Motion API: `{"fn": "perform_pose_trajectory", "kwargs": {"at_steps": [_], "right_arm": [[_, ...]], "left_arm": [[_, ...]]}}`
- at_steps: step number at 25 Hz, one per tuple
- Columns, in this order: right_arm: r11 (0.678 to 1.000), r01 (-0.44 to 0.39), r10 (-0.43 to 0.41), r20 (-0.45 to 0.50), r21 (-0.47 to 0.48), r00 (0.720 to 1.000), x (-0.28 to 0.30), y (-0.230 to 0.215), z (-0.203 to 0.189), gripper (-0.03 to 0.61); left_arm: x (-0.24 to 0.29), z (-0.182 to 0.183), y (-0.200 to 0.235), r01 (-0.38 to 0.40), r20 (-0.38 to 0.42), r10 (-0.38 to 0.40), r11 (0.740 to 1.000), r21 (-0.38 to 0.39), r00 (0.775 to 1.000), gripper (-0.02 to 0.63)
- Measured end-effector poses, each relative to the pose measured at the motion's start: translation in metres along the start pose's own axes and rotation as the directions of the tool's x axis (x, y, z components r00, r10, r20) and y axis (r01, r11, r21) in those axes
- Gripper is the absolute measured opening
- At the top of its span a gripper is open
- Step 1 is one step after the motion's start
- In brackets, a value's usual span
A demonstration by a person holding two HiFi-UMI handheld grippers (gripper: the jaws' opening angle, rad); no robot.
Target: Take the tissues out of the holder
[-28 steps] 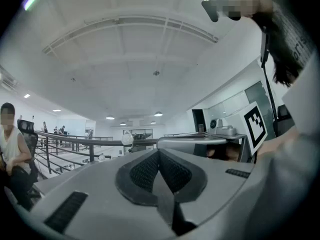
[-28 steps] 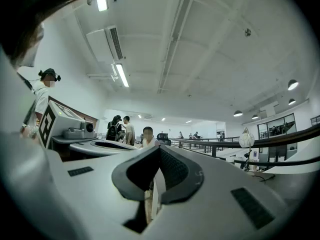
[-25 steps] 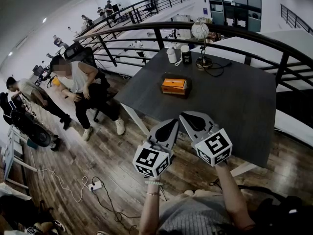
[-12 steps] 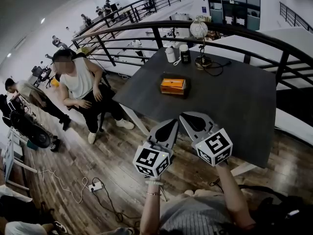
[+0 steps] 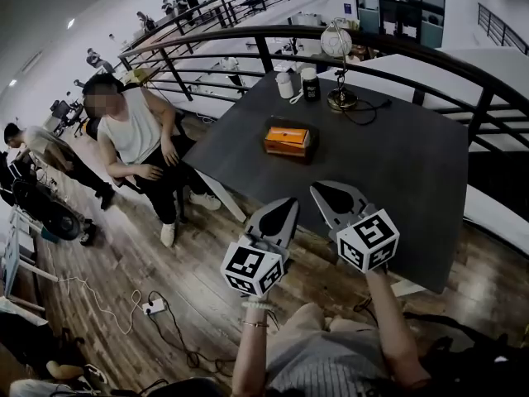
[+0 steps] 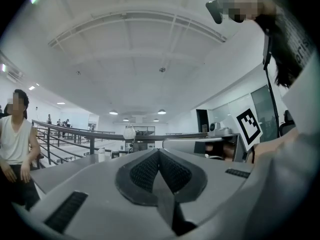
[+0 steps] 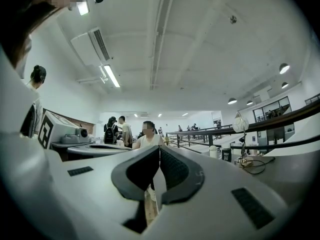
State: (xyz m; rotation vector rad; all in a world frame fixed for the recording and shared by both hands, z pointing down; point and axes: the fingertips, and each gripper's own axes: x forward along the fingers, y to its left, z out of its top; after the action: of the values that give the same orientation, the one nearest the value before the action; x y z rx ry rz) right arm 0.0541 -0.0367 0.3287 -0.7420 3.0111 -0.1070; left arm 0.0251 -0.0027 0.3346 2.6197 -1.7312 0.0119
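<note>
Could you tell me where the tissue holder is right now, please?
In the head view, the tissue holder sits left of centre on the dark table, nearer than the lamp.

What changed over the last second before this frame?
The seated person in the white top has straightened up from a forward bend. Nothing was taken hold of: the left gripper and right gripper stay shut and empty by the near edge of the table, and the tissue holder sits untouched.
</note>
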Motion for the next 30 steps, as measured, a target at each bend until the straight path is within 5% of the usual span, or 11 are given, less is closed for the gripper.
{"fn": "perform_pose_trajectory", "kwargs": {"at_steps": [16, 30], "right_arm": [[0.998, -0.062, 0.063, -0.044, 0.031, 0.997, 0.102, -0.038, -0.009, 0.014], [0.999, -0.011, 0.015, -0.099, 0.046, 0.995, 0.207, -0.075, -0.025, 0.014]], "left_arm": [[0.053, -0.008, 0.091, -0.009, -0.037, 0.009, 1.0, -0.007, 0.999, 0.008], [0.097, -0.025, 0.193, 0.048, -0.062, -0.05, 0.998, -0.045, 0.997, 0.008]]}}
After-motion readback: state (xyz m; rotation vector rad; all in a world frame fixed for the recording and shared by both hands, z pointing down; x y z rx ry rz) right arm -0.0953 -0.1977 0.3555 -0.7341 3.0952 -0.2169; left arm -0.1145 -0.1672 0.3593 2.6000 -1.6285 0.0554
